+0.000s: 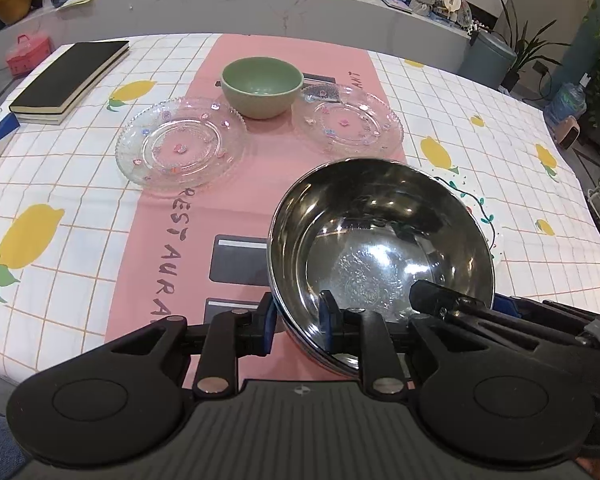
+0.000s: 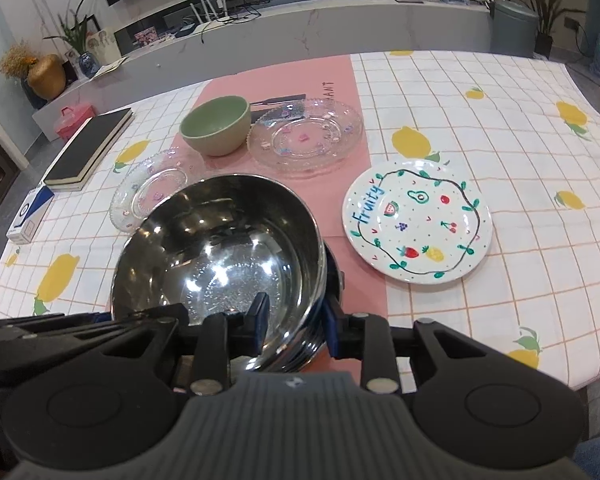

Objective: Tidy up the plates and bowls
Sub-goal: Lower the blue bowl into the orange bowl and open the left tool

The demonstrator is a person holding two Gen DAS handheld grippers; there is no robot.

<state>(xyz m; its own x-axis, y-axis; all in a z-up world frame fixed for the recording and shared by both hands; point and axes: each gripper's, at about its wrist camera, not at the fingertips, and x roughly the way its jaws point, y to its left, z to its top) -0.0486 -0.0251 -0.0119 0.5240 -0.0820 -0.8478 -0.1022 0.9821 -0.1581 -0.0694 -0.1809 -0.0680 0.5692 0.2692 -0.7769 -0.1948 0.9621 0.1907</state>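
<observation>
A steel bowl (image 1: 380,240) (image 2: 220,248) is held between both grippers above the pink runner. My left gripper (image 1: 298,316) is shut on its near rim, one finger inside and one outside. My right gripper (image 2: 296,316) is shut on the rim at the bowl's other side. A green bowl (image 1: 262,88) (image 2: 216,126) stands at the far middle between two clear glass plates, one on the left (image 1: 180,148) (image 2: 152,196) and one on the right (image 1: 348,120) (image 2: 306,136). A white fruit-print plate (image 2: 418,226) lies right of the runner.
A black book (image 1: 70,80) (image 2: 90,148) and a blue-white box (image 2: 30,214) lie at the table's left. A pink case (image 1: 28,54) sits beyond the left edge. A grey counter runs behind the table.
</observation>
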